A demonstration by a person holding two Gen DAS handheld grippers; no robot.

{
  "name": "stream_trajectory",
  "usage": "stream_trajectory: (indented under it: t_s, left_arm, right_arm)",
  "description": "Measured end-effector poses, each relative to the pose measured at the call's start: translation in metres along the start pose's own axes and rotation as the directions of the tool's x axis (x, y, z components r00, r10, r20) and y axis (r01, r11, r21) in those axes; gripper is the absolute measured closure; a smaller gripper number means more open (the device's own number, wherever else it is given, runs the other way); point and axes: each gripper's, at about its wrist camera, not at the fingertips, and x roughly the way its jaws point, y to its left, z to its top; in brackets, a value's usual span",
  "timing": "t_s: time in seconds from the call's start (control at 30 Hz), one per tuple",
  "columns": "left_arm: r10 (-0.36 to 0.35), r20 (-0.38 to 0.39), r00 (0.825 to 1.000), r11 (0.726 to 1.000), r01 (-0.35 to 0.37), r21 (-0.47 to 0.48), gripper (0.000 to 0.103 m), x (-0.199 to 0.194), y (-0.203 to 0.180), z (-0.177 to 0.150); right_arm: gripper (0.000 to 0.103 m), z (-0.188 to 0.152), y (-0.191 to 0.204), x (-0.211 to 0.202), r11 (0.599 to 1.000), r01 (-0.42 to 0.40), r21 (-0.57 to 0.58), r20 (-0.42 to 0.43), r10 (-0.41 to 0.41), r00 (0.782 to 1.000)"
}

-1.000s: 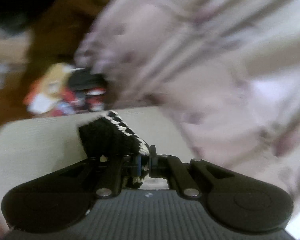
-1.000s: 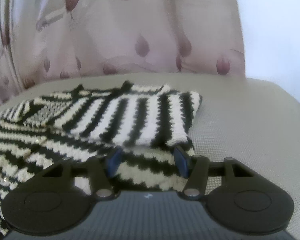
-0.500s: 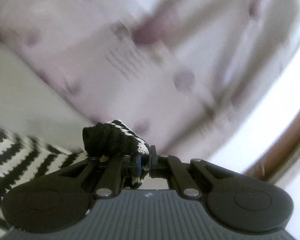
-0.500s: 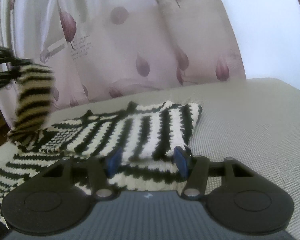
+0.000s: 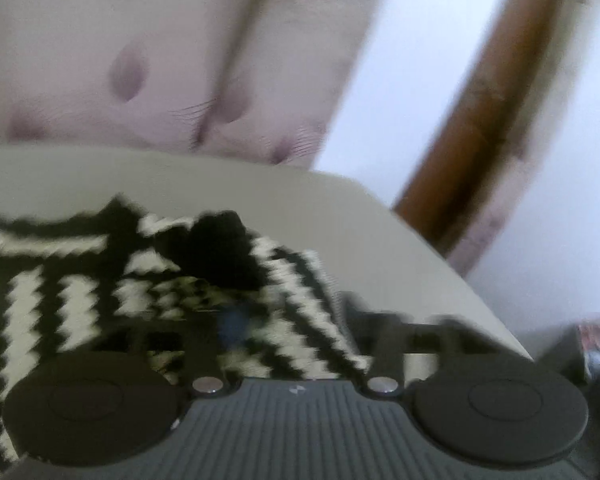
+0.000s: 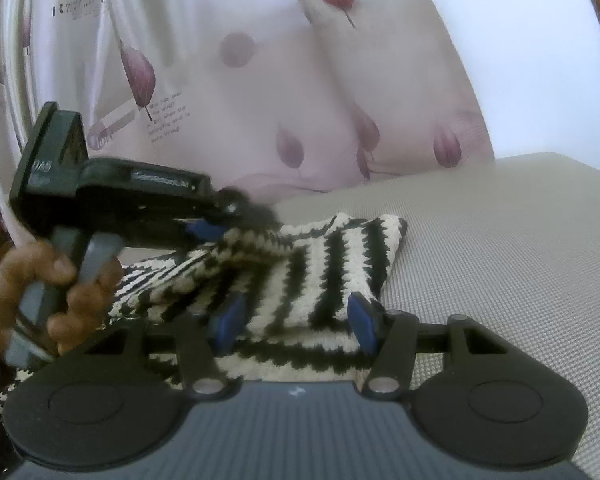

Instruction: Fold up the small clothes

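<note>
A black-and-white striped knitted garment (image 6: 320, 276) lies partly folded on the grey padded surface (image 6: 500, 248). It also shows in the blurred left wrist view (image 5: 80, 280). My left gripper (image 5: 288, 320) looks open, with a black-edged flap of the garment (image 5: 220, 248) lying loose across its fingers. In the right wrist view the left gripper (image 6: 208, 232) hovers over the garment's left part, a striped fold draped below it. My right gripper (image 6: 296, 320) is open and empty, low over the garment's near edge.
A pale pink curtain with a leaf print (image 6: 260, 100) hangs behind the surface. A brown wooden frame (image 5: 480, 100) and white wall are at the right. The padded surface's right edge (image 5: 440, 248) drops off close by.
The left gripper swung right over the folded garment, carrying the flap across. Its jaws have parted and the flap now lies loose on the garment. The right gripper barely moved.
</note>
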Motion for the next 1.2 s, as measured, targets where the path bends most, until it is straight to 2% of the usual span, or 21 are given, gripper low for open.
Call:
stream_trajectory:
  t_s: [0.03, 0.07, 0.17, 0.27, 0.33, 0.4, 0.47, 0.53, 0.63, 0.67, 0.73, 0.77, 0.8, 0.83, 0.87, 0.93, 0.97, 1.03, 1.1, 1.2]
  left_arm:
    - [-0.039, 0.025, 0.999, 0.999, 0.038, 0.031, 0.006, -0.004, -0.006, -0.004]
    - [-0.078, 0.048, 0.996, 0.994, 0.074, 0.076, 0.001, -0.008, -0.012, -0.006]
    - [-0.095, 0.072, 0.993, 0.982, 0.081, 0.173, 0.000, -0.017, -0.027, -0.013]
    - [-0.084, 0.099, 0.992, 0.987, 0.070, 0.143, 0.000, -0.029, -0.021, -0.016]
    - [-0.036, 0.141, 0.989, 0.994, 0.021, 0.105, 0.000, -0.046, -0.010, -0.014]
    - [0.029, 0.182, 0.983, 0.999, -0.035, 0.026, 0.000, -0.072, 0.010, -0.021]
    - [0.110, 0.216, 0.970, 0.993, -0.096, -0.072, 0.000, -0.104, 0.036, -0.033]
    - [0.206, 0.242, 0.948, 0.971, -0.166, -0.174, 0.002, -0.133, 0.066, -0.048]
    - [0.318, 0.218, 0.923, 0.921, -0.247, -0.301, 0.008, -0.164, 0.111, -0.069]
    - [0.353, 0.212, 0.911, 0.903, -0.272, -0.333, 0.009, -0.171, 0.122, -0.077]
    - [0.394, 0.205, 0.896, 0.878, -0.301, -0.372, 0.009, -0.180, 0.136, -0.089]
    - [0.408, 0.207, 0.889, 0.870, -0.310, -0.384, 0.009, -0.183, 0.141, -0.094]
    - [0.407, 0.218, 0.887, 0.865, -0.297, -0.403, 0.009, -0.185, 0.143, -0.096]
    - [0.403, 0.232, 0.885, 0.864, -0.284, -0.416, 0.009, -0.188, 0.144, -0.096]
    - [0.418, 0.231, 0.879, 0.860, -0.301, -0.412, 0.008, -0.189, 0.142, -0.095]
    - [0.426, 0.221, 0.877, 0.861, -0.318, -0.397, 0.008, -0.187, 0.141, -0.094]
    - [0.423, 0.225, 0.878, 0.864, -0.317, -0.390, 0.007, -0.185, 0.141, -0.092]
    - [0.426, 0.224, 0.876, 0.860, -0.316, -0.401, 0.006, -0.185, 0.140, -0.093]
    - [0.428, 0.224, 0.876, 0.852, -0.308, -0.423, 0.006, -0.189, 0.139, -0.095]
    - [0.439, 0.232, 0.868, 0.842, -0.308, -0.443, 0.006, -0.191, 0.143, -0.098]
  right_arm:
    - [0.047, 0.000, 0.000, 0.000, 1.000, 0.001, 0.004, 0.003, -0.001, 1.000]
    - [0.047, 0.000, -0.001, -0.001, 1.000, 0.000, 0.005, 0.004, 0.000, 1.000]
    - [0.047, -0.001, 0.000, 0.000, 1.000, 0.005, 0.002, 0.004, -0.005, 1.000]
    - [0.047, -0.001, 0.000, -0.002, 1.000, 0.002, -0.006, 0.007, -0.002, 1.000]
    - [0.047, 0.001, 0.000, -0.002, 1.000, 0.000, -0.005, -0.004, 0.000, 1.000]
    - [0.047, 0.008, 0.001, -0.003, 1.000, 0.001, -0.001, -0.017, -0.001, 1.000]
    - [0.047, 0.020, 0.004, -0.002, 1.000, -0.005, -0.017, -0.021, 0.005, 1.000]
    - [0.047, 0.034, 0.008, 0.006, 0.999, -0.003, -0.046, -0.030, 0.002, 1.000]
    - [0.047, 0.054, 0.008, 0.039, 0.998, -0.005, -0.067, -0.092, -0.001, 0.996]
    - [0.047, 0.058, 0.009, 0.055, 0.996, 0.018, -0.089, -0.114, -0.028, 0.993]
    - [0.047, 0.062, 0.005, 0.086, 0.994, 0.055, -0.095, -0.171, -0.071, 0.983]
    - [0.048, 0.061, 0.003, 0.099, 0.995, 0.052, -0.083, -0.196, -0.067, 0.978]
    - [0.061, 0.059, 0.002, 0.113, 0.996, 0.047, -0.077, -0.227, -0.064, 0.972]
    - [0.083, 0.057, 0.003, 0.127, 0.995, 0.052, -0.090, -0.258, -0.074, 0.963]
    - [0.087, 0.054, 0.006, 0.133, 0.992, 0.061, -0.112, -0.270, -0.090, 0.959]
    - [0.094, 0.056, 0.016, 0.128, 0.989, 0.045, -0.143, -0.210, -0.075, 0.975]
    - [0.094, 0.060, 0.020, 0.116, 0.988, 0.034, -0.153, -0.143, -0.056, 0.988]
    - [0.095, 0.067, 0.023, 0.096, 0.982, 0.078, -0.174, -0.037, -0.085, 0.996]
    - [0.095, 0.063, 0.014, 0.095, 0.976, 0.127, -0.175, -0.041, -0.136, 0.990]
    - [0.094, 0.046, 0.006, 0.111, 0.967, 0.154, -0.203, -0.126, -0.181, 0.975]
